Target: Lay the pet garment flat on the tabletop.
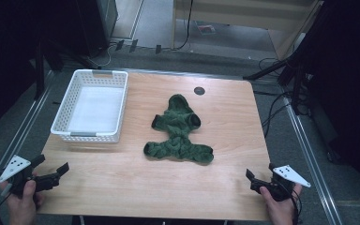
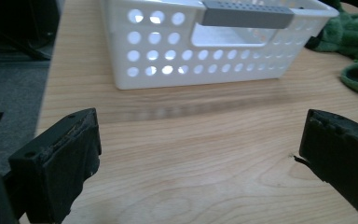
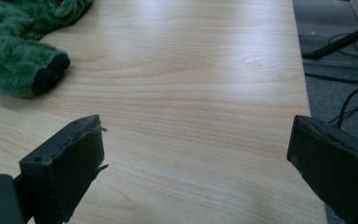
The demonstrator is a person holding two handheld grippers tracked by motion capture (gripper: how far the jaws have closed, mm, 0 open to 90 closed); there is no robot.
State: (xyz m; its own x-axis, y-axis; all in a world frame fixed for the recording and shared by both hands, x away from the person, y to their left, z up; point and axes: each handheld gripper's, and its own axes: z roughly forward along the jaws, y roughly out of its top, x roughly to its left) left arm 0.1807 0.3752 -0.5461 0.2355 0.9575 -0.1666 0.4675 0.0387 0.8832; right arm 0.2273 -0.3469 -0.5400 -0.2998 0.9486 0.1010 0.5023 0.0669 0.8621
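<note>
Both your grippers sit at the near corners of the tabletop, jaws wide apart and holding nothing.

Your left gripper [image 1: 51, 174] is at the near left corner of the tabletop [image 1: 122, 183], and its jaws stand far apart over bare wood. In the left gripper view they frame the white perforated basket [image 2: 205, 51], which sits toward the far left corner with its grey handle facing you. Your right gripper [image 1: 255, 180] is at the near right corner, jaws equally spread, with nothing between them. The green fleece garment [image 1: 178, 131] lies spread flat near the middle of the tabletop, just right of the basket and well apart from both grippers; its near hem points toward your edge. In the right gripper view one dark-lined cuff [image 3: 49, 74] shows up and to the left of the jaws. A small black disc [image 1: 199, 90] sits near the far edge.
</note>
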